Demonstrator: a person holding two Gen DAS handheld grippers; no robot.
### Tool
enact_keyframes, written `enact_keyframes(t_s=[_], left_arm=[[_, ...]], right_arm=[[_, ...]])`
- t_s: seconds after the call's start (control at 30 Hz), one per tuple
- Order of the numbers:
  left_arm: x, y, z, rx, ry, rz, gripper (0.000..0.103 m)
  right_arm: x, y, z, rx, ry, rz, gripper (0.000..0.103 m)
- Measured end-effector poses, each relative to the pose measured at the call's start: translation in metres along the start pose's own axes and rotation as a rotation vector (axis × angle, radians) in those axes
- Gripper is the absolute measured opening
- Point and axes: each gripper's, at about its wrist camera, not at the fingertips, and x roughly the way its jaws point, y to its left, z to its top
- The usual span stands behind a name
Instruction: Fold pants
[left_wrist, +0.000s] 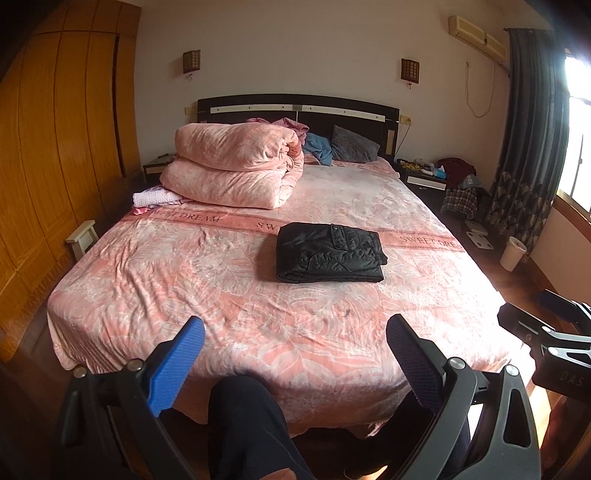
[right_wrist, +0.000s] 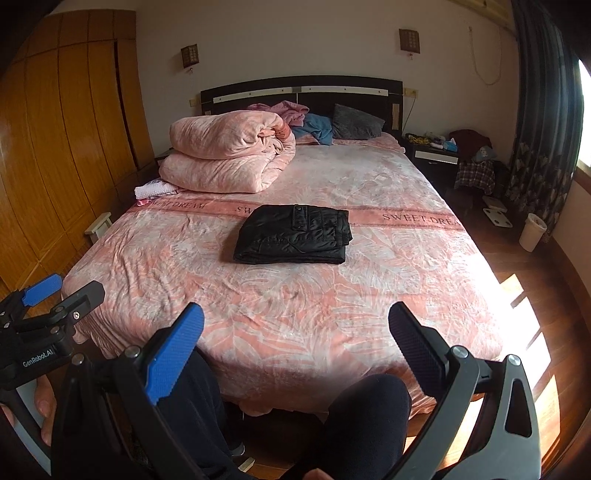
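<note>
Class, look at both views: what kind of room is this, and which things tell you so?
A home bedroom: a double bed with a headboard, a wooden wardrobe, and a bedside table.

Folded pink quilt (left_wrist: 236, 170) on bed (left_wrist: 184, 266), grey pillow (left_wrist: 352, 146), perhaps a bin (left_wrist: 512, 253) by curtain (left_wrist: 532, 140).

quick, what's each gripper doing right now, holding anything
Left gripper: open, holding nothing, back from the bed's near edge.
Right gripper: open, holding nothing; the folded black pants lie untouched on the bed.
</note>
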Motion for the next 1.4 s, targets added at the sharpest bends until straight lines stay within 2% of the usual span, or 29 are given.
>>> enact_keyframes(t_s=[0.27,0.47,0.57,0.73,1.4], left_arm=[[0.013,0.010,0.011,-0.058,0.006,-0.021,0.099],[0.021,0.007,0.018,-0.030,-0.019,0.027,0.099],[0.024,0.009,0.022,-0.039,-0.023,-0.008,0.099],[0.037,0.012,0.026,-0.068,0.021,-0.079,0.099],[0.043,0.005,0.030,-0.051,-0.011,-0.037,0.099]], right_arm=[[0.015,0.002,0.012,0.001,0.016,0.022,0.100],[0.027,0.000,0.016,0.000,0.032,0.026,0.100],[0.028,0.000,0.017,-0.001,0.036,0.021,0.100],[0.031,-0.001,0.018,-0.001,0.039,0.022,0.100],[0.049,-0.004,0.022,0.017,0.049,0.035,0.100]])
